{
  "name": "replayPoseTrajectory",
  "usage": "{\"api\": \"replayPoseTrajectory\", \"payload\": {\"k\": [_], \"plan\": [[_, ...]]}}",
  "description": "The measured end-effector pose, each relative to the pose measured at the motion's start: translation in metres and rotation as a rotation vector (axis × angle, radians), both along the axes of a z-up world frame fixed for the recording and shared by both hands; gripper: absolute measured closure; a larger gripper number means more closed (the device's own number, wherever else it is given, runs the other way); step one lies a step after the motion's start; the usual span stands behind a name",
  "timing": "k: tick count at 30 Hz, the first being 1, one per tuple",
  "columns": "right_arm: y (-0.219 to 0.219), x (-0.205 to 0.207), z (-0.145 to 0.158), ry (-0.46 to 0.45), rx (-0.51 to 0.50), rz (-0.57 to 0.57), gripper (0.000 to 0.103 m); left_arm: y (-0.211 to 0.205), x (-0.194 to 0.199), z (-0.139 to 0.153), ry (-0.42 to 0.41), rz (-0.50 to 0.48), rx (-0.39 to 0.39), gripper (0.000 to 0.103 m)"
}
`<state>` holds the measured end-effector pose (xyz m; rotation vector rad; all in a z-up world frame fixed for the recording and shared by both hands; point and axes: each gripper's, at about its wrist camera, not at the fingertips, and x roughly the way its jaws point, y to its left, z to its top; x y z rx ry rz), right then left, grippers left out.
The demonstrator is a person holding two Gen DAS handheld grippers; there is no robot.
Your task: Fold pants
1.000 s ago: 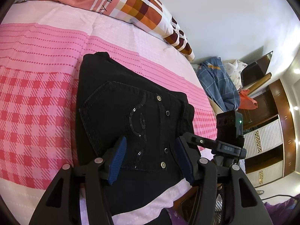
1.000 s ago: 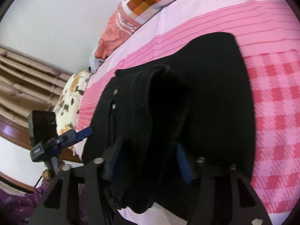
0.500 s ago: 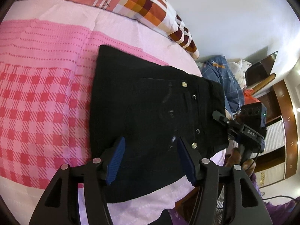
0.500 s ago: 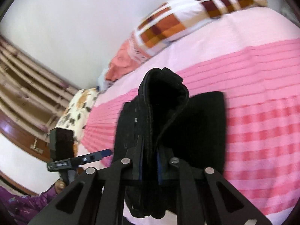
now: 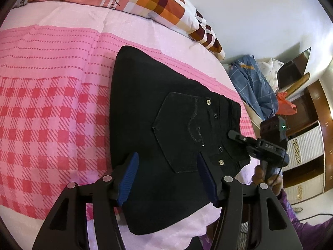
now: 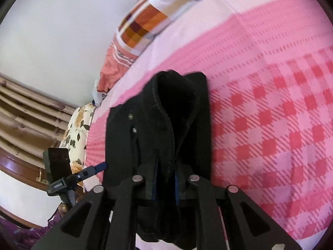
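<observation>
Pink checked bedspread [image 5: 52, 125] carries the folded black pants [image 5: 166, 129] near its edge, right gripper [image 6: 165, 184] clenched on waistband w/ fabric bunched, prob. to shift the bundle, left gripper [image 5: 167, 179] spread wide above, holding nothing.

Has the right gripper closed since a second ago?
Yes. The right gripper stood wide around the black pants; now it pinches a fold, checked pillow beyond.

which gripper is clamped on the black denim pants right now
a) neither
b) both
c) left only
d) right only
d: the right gripper is shut on a bunched edge of the black denim pants, while the left gripper hangs open above them with its blue pads spread wide.
</observation>
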<state>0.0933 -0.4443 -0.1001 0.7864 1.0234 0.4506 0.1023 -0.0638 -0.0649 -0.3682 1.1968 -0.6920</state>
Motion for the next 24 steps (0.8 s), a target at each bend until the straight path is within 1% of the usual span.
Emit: {"api": "replayPoseTrajectory", "payload": {"k": [2,3,5,6,7,8,9,10,11,12,14,17,18,19,20,21,22,23,24], "plan": [[-0.007,-0.002,0.002,0.006,-0.015,-0.031,0.075,0.0,0.0,0.001,-0.01,0.005,0.001,0.044],[-0.011,-0.004,0.006,0.002,-0.015,-0.053,0.075,0.001,-0.001,0.001,-0.02,0.002,0.011,0.044],[-0.022,-0.01,0.022,-0.033,-0.083,-0.115,0.072,-0.001,-0.004,0.008,-0.072,-0.013,0.058,0.044],[-0.027,-0.016,0.035,-0.072,-0.126,-0.151,0.072,-0.003,-0.005,0.012,-0.102,-0.02,0.073,0.044],[-0.032,-0.02,0.049,-0.122,-0.125,-0.183,0.072,-0.003,-0.005,0.015,-0.121,-0.025,0.076,0.044],[-0.034,-0.023,0.061,-0.18,-0.083,-0.193,0.072,-0.004,-0.004,0.019,-0.139,-0.028,0.069,0.044],[-0.032,-0.023,0.07,-0.227,-0.054,-0.184,0.072,-0.005,-0.002,0.02,-0.148,-0.03,0.059,0.044],[-0.027,-0.02,0.077,-0.263,-0.05,-0.164,0.072,-0.007,0.002,0.022,-0.157,-0.03,0.052,0.044],[-0.015,-0.012,0.084,-0.288,-0.086,-0.125,0.072,-0.01,0.006,0.022,-0.164,-0.026,0.05,0.044],[-0.006,-0.005,0.085,-0.294,-0.104,-0.096,0.072,-0.012,0.01,0.022,-0.165,-0.022,0.05,0.044],[0.011,0.014,0.078,-0.293,-0.13,-0.04,0.072,-0.016,0.019,0.016,-0.153,-0.019,0.048,0.044],[0.017,0.033,0.059,-0.252,-0.183,-0.026,0.073,-0.02,0.029,0.007,-0.145,-0.007,0.067,0.044],[0.016,0.036,0.055,-0.245,-0.185,-0.029,0.079,-0.02,0.032,0.005,-0.146,-0.003,0.066,0.044],[0.014,0.04,0.051,-0.232,-0.188,-0.034,0.081,-0.02,0.035,0.002,-0.146,0.0,0.06,0.043],[0.009,0.041,0.042,-0.206,-0.196,-0.038,0.086,-0.021,0.037,-0.001,-0.143,-0.005,0.061,0.043],[0.007,0.042,0.036,-0.188,-0.208,-0.034,0.095,-0.022,0.04,-0.007,-0.131,-0.014,0.075,0.043],[0.006,0.042,0.032,-0.171,-0.219,-0.031,0.102,-0.023,0.043,-0.013,-0.117,-0.017,0.079,0.043],[0.001,0.04,0.028,-0.14,-0.207,-0.035,0.103,-0.021,0.044,-0.015,-0.112,-0.013,0.068,0.043],[-0.001,0.036,0.029,-0.134,-0.181,-0.045,0.103,-0.02,0.043,-0.015,-0.112,-0.009,0.064,0.043]]}}
